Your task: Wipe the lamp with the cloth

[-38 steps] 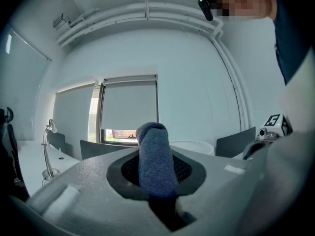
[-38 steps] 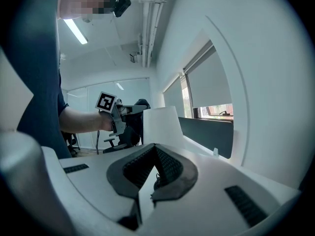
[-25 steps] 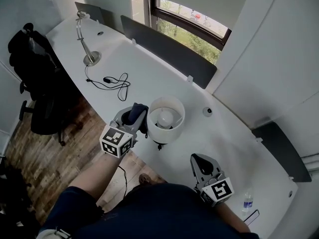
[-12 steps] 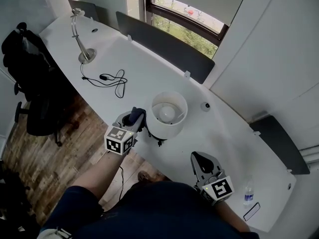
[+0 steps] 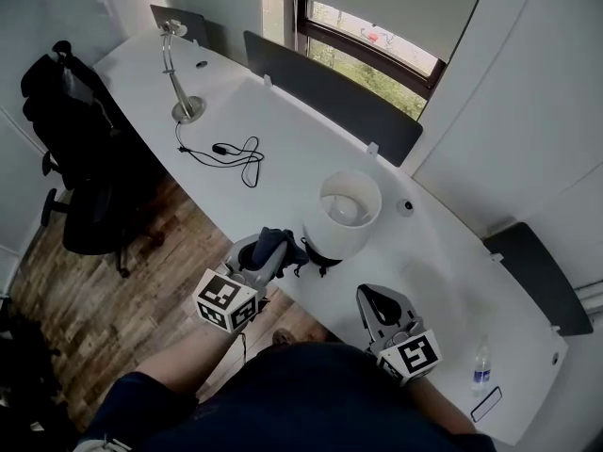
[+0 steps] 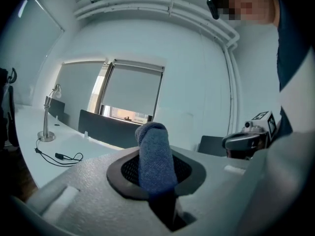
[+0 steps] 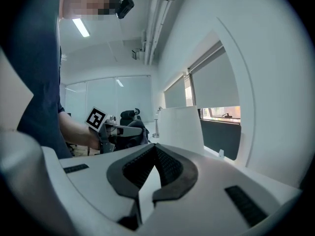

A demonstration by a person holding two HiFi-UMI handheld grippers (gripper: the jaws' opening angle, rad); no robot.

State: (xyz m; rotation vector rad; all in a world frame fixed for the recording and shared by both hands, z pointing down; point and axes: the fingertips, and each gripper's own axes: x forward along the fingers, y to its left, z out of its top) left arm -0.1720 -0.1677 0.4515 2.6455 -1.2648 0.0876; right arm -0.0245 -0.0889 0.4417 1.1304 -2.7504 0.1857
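Observation:
A white lamp with a round shade (image 5: 350,213) stands on the curved white desk (image 5: 283,139); its shade also shows in the right gripper view (image 7: 181,127). My left gripper (image 5: 270,250) is shut on a dark blue cloth (image 5: 276,244), just left of the shade and off its surface. The cloth (image 6: 155,156) stands up between the jaws in the left gripper view. My right gripper (image 5: 383,306) is shut and holds nothing, near the desk's front edge below the lamp. Its pads meet in the right gripper view (image 7: 153,163).
A silver desk lamp (image 5: 179,78) stands at the far left with a black cable (image 5: 232,151) coiled beside it. A dark divider panel (image 5: 330,97) runs along the back. A black chair (image 5: 80,149) is at the left. A water bottle (image 5: 482,369) stands at the right.
My left gripper with the cloth has drawn back from the shade's side toward the desk's front edge. The head view has shifted. The right gripper stays put.

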